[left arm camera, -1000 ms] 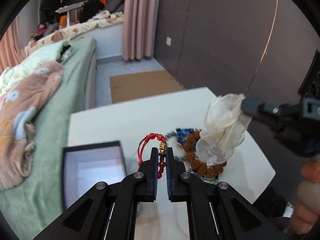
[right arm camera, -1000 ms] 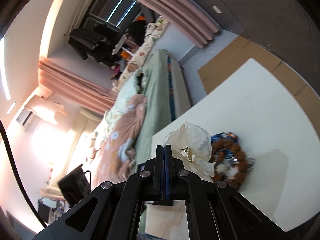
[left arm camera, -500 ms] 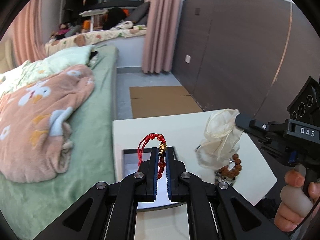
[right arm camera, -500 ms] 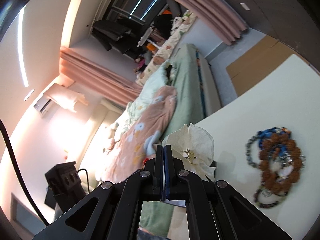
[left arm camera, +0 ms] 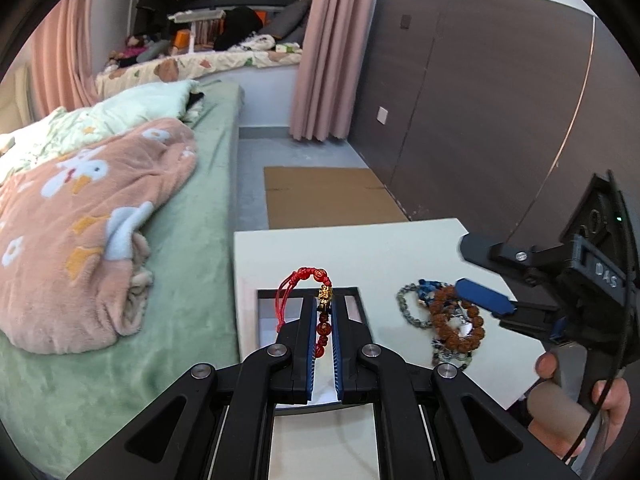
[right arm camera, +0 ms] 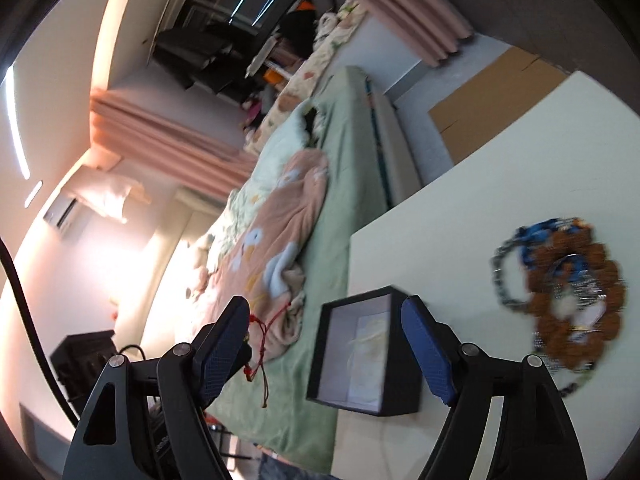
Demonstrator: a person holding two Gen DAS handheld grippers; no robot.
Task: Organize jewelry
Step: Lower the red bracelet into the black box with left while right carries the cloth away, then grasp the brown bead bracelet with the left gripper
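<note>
- Left gripper (left arm camera: 323, 312) clamped on red bead bracelet (left arm camera: 322, 322); red cord loop (left arm camera: 286, 298) sticks out loose above the tips, hanging over the black box (left arm camera: 356, 290)
- Right gripper (right arm camera: 328, 344) jaws wide apart, holding nothing, above the box (right arm camera: 362, 402); pale item (right arm camera: 370, 356) lies inside
- Box sits at the desk (left arm camera: 344, 252) edge nearest the bed (left arm camera: 208, 184)
- Bead pile (left arm camera: 452, 320) lies further right on the desk, well apart from the box
- Risk: the dangling cord may snag on the box rim or a pad at release, so the bracelet could drop onto the bed
</note>
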